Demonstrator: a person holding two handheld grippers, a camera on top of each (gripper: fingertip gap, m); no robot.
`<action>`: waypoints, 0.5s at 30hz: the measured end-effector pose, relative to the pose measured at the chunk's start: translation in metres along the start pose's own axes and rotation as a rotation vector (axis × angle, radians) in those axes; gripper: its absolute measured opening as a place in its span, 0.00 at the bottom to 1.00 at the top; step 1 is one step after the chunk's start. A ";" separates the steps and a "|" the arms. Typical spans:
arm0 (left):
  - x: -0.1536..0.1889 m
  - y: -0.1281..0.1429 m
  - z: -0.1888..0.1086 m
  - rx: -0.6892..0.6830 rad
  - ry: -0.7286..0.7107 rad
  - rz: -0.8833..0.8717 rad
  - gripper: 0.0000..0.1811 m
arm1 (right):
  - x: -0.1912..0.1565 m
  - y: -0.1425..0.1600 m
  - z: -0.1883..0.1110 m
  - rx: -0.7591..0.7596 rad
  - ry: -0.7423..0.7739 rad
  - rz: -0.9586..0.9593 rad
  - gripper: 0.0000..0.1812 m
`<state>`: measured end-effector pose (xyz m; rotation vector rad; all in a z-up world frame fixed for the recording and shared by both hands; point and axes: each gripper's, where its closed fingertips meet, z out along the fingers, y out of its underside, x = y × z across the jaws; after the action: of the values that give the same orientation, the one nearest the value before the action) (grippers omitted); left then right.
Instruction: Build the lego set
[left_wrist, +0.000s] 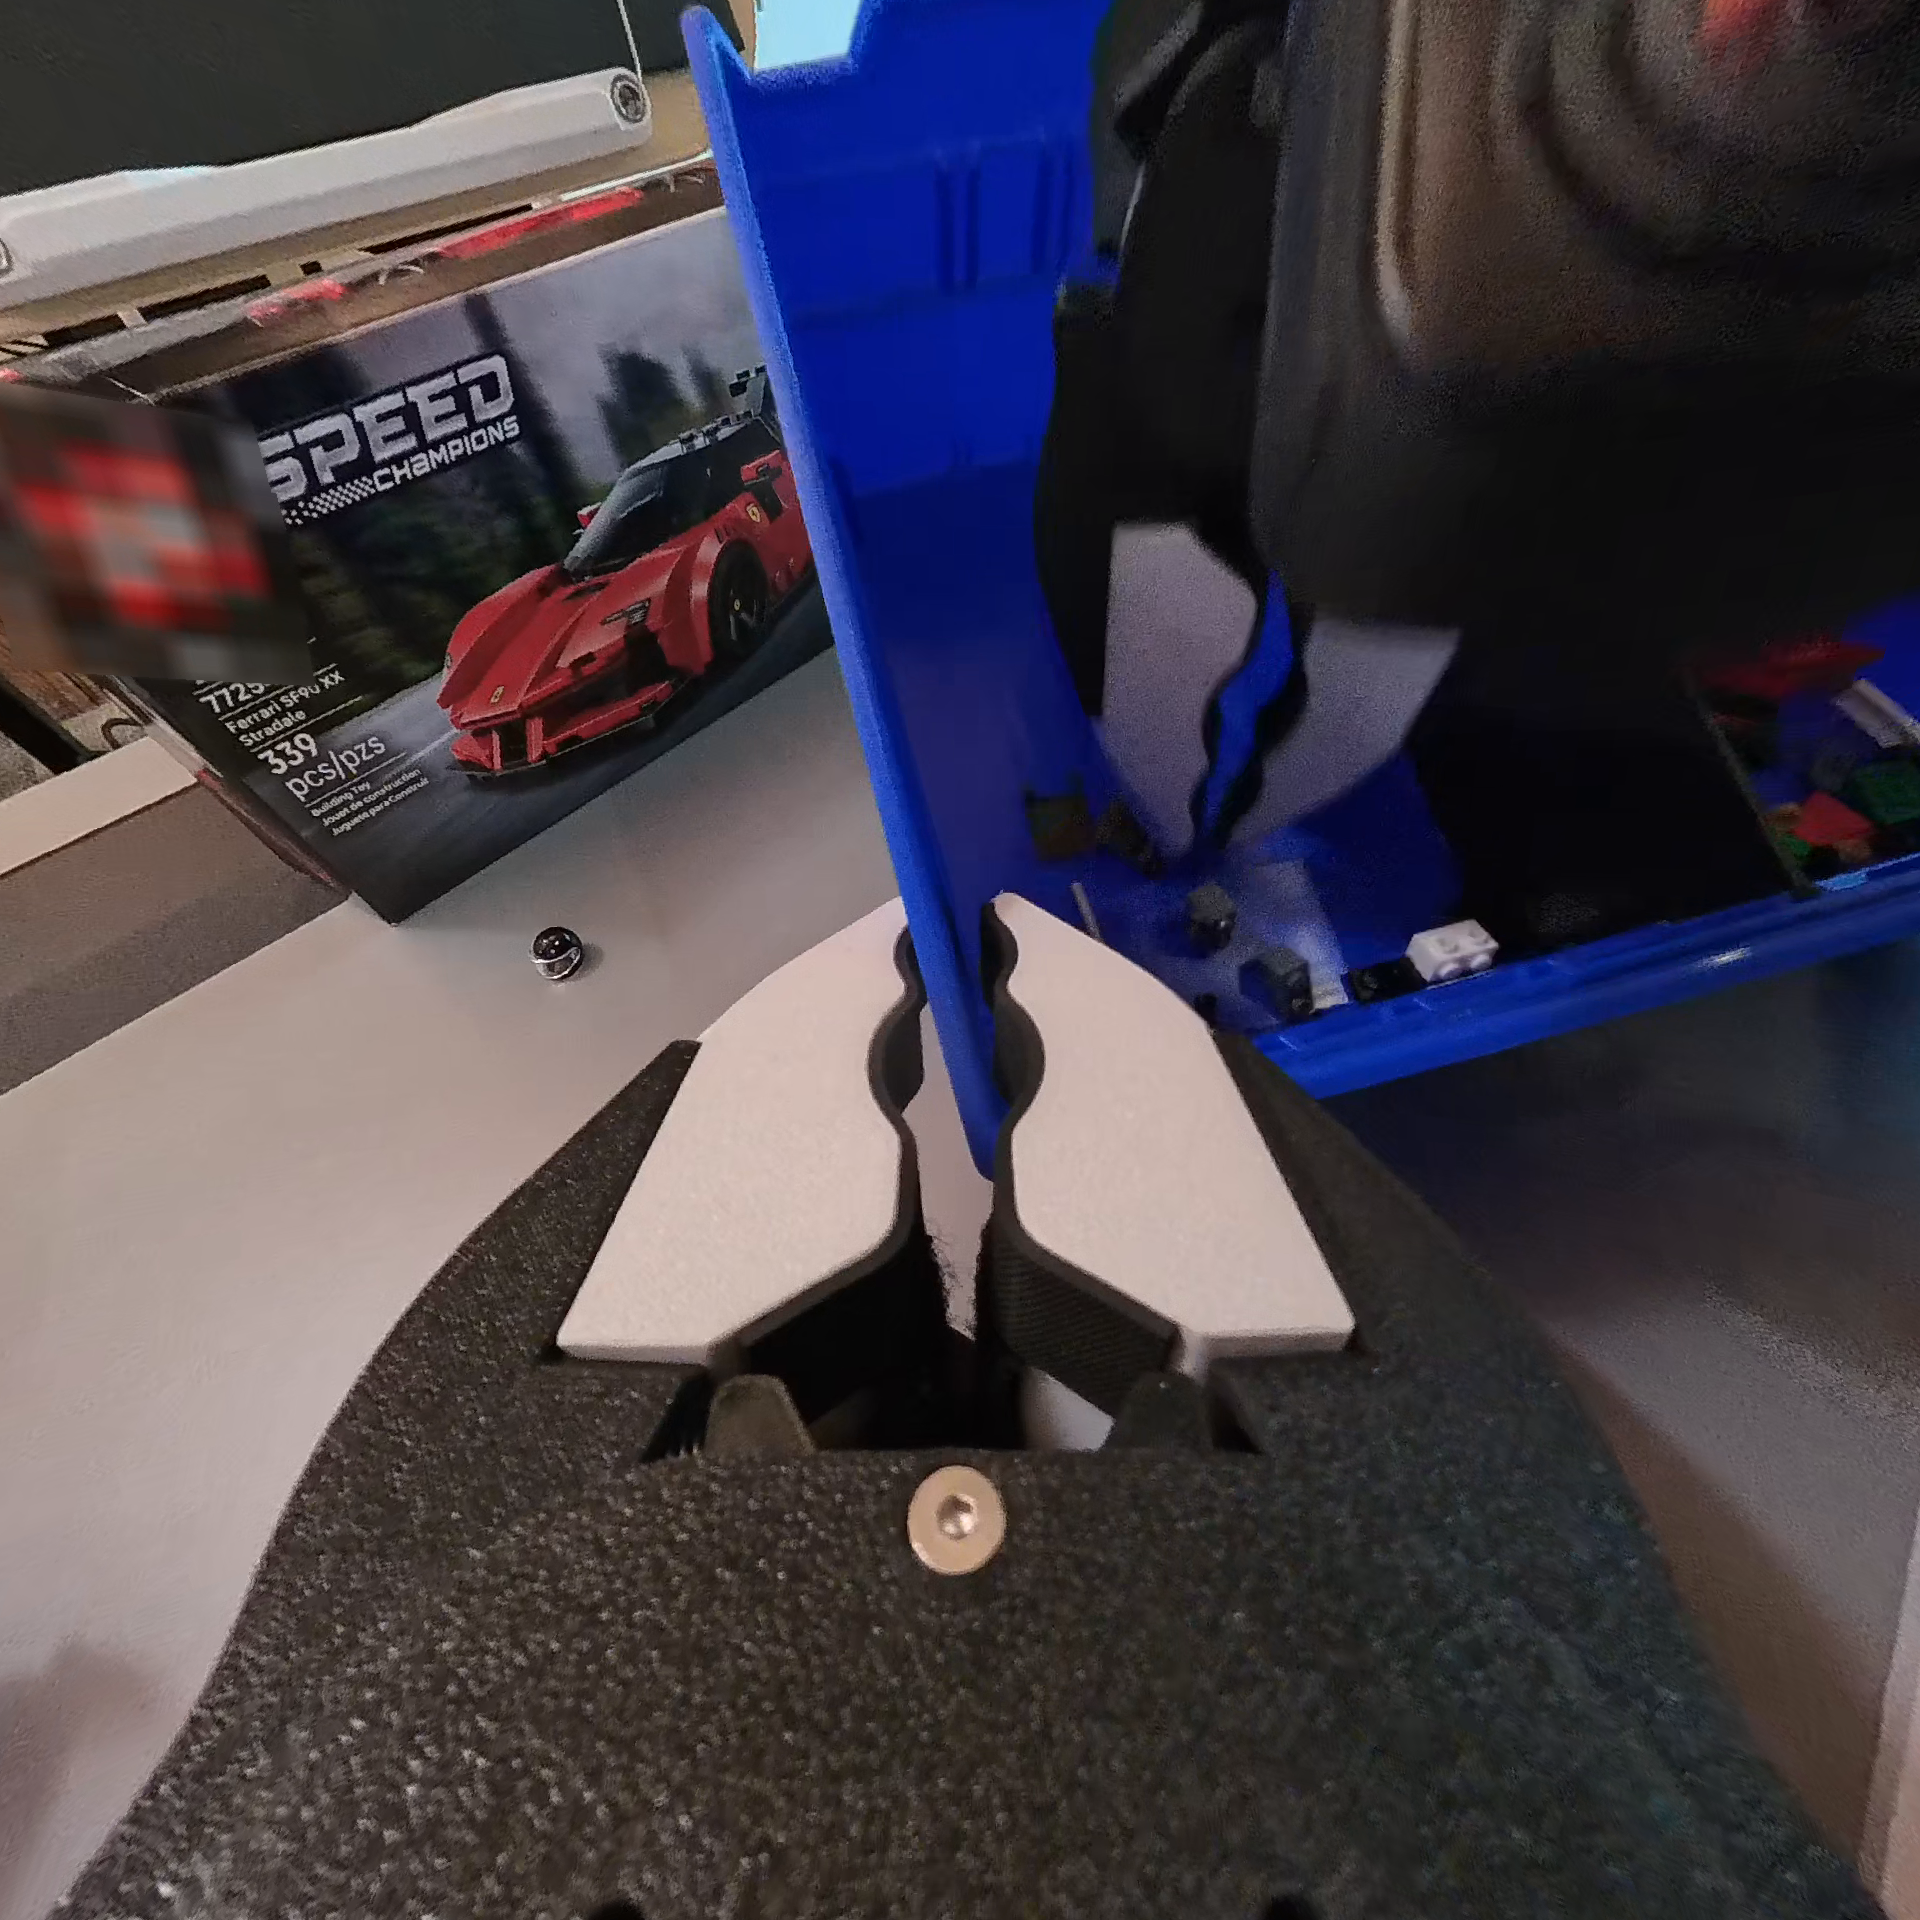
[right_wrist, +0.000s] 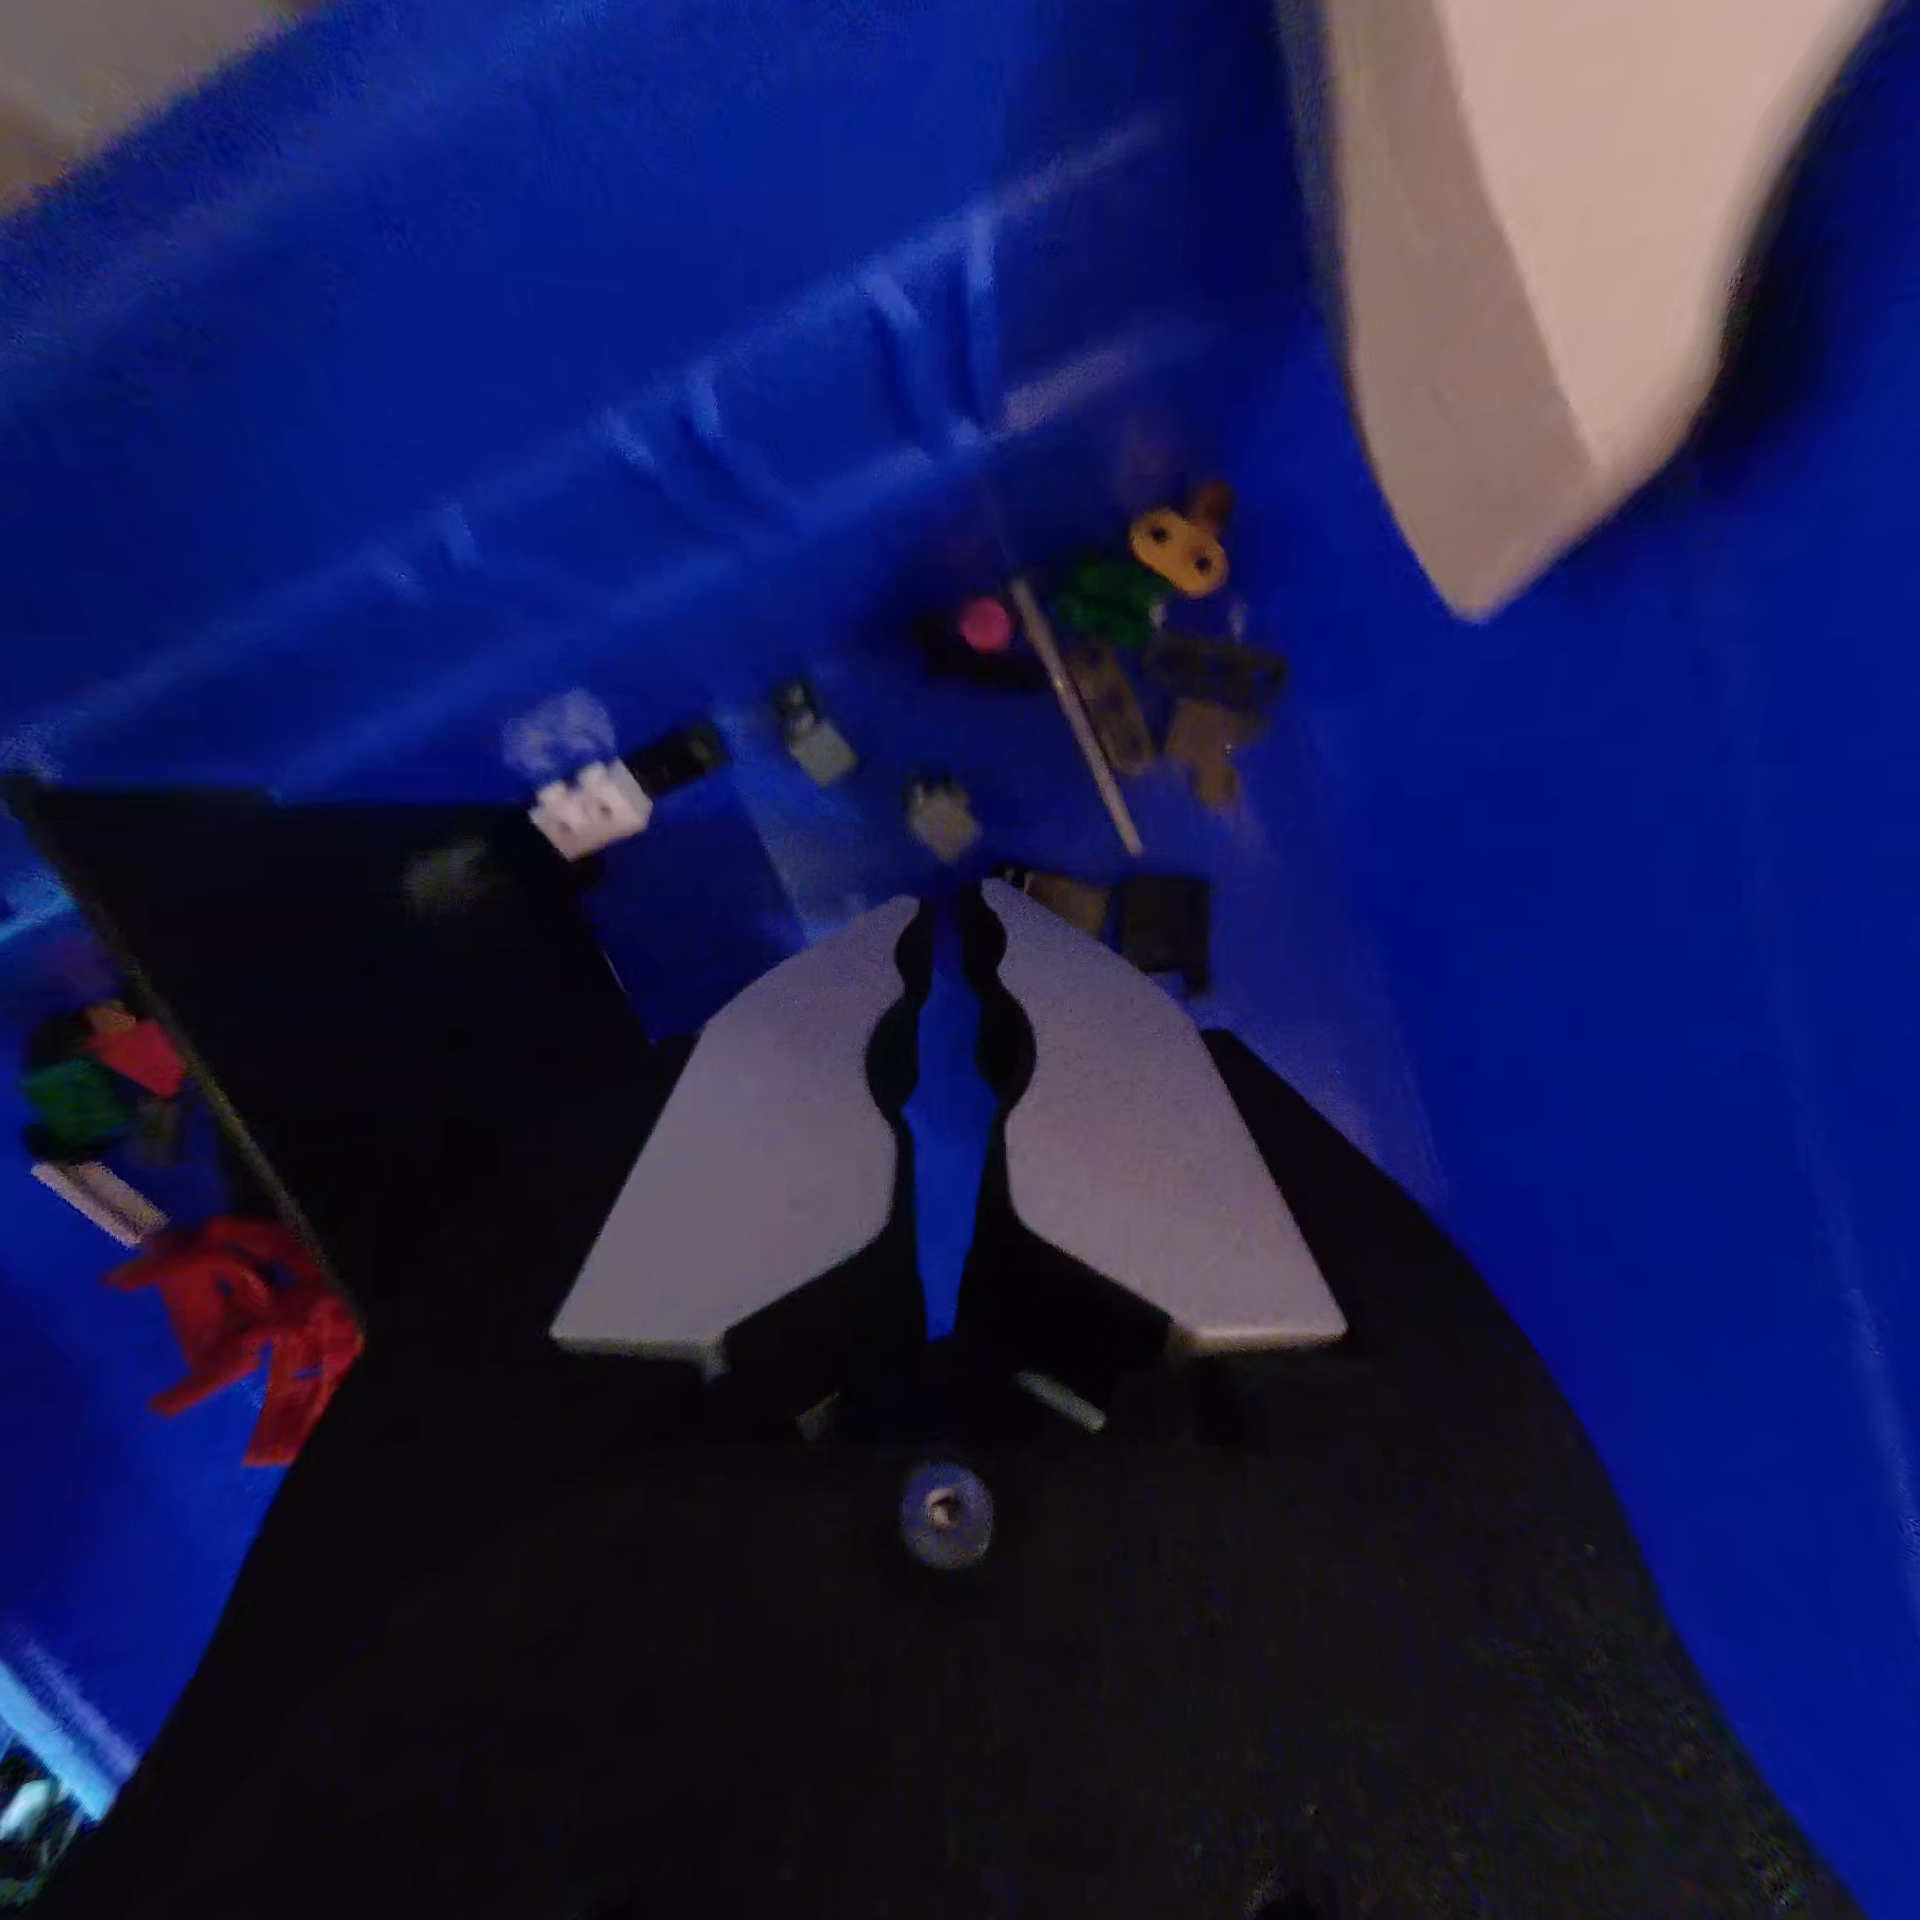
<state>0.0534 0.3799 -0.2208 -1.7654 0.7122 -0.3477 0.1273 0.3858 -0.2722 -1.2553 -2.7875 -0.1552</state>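
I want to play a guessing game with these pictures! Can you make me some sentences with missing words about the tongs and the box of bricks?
The left tongs are pinching the wall of the ____ bin.
The right tongs reach ____ the bin.
The car on the cardboard box is ____.
The brick with two holes is ____.

Missing words: blue; inside; red; yellow
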 end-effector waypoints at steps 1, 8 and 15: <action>0.000 0.000 0.000 -0.002 0.001 -0.001 0.04 | 0.007 0.009 -0.006 -0.012 0.046 0.025 0.03; 0.000 -0.001 0.002 -0.023 0.001 -0.021 0.04 | 0.027 0.025 -0.067 0.148 0.278 0.183 0.07; 0.000 0.000 0.001 -0.011 -0.007 -0.016 0.04 | 0.017 0.044 -0.136 0.400 0.456 0.361 0.11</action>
<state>0.0540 0.3809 -0.2208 -1.7827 0.6959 -0.3487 0.1540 0.4104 -0.1326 -1.3768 -2.0460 0.1209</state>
